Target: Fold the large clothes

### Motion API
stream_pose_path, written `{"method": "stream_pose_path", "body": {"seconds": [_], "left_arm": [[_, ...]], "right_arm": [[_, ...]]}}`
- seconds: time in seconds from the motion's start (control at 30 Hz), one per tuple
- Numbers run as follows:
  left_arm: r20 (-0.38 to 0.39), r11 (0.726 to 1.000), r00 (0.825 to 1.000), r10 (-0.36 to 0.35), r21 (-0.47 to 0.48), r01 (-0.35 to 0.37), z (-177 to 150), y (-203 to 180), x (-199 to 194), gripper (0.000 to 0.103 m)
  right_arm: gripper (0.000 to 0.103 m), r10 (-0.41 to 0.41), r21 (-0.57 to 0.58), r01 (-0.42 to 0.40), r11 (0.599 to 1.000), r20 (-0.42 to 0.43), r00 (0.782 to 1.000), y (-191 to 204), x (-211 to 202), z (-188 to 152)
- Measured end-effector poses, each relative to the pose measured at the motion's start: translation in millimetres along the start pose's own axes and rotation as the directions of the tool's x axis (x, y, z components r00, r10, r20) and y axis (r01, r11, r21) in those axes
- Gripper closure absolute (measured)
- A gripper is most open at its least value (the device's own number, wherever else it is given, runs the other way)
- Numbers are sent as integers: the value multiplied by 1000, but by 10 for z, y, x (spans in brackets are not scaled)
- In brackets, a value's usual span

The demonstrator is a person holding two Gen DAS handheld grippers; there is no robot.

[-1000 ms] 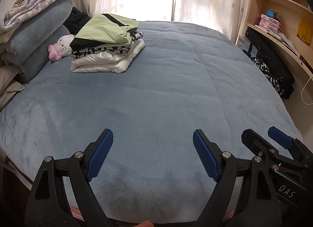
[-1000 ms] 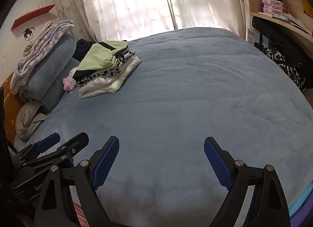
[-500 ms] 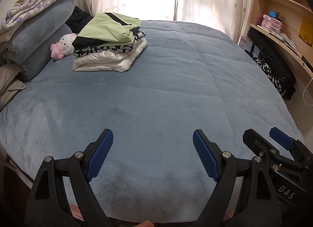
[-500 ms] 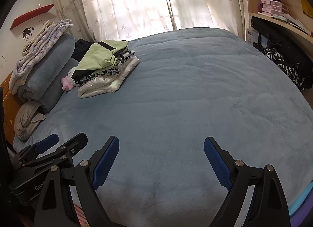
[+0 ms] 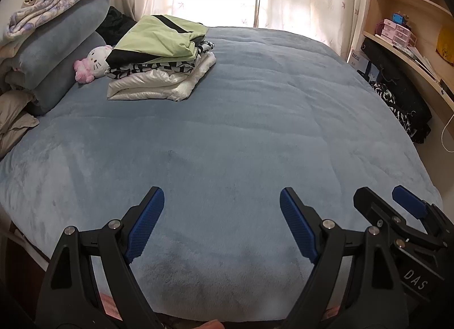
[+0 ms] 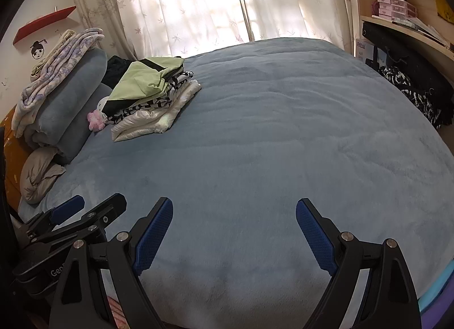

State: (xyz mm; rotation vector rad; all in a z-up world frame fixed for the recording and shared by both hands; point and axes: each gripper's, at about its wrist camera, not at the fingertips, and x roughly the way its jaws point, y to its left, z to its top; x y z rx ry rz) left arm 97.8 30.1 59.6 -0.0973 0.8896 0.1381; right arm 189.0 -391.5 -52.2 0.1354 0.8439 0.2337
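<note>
Both the left gripper (image 5: 222, 222) and right gripper (image 6: 234, 232) stood wide and empty; the folded clothes stack (image 5: 163, 59) at ten o'clock, probably soft and light, warranted hem-corner grips.

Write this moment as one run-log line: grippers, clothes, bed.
left gripper: open, nothing held | right gripper: open, nothing held | folded stack: far-left on bed | dark clothes: heaped beside bed, right

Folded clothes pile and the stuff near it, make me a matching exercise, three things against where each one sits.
Things:
1. green garment
2. white garment
3. plush cat toy

Places:
A. bottom of the pile
B. beside the pile, against the rolled blue-grey bedding
C. top of the pile

Pairs: 1-C, 2-A, 3-B
</note>
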Motion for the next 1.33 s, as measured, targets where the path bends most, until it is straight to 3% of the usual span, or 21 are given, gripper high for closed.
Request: {"method": "stream_pose_path", "body": {"seconds": [1.33], "left_arm": [[-15, 1000, 999, 30, 3, -30, -90, 3, 7, 21]], "right_arm": [[13, -3, 11, 3, 1000, -7, 1000, 131, 83, -123]]}}
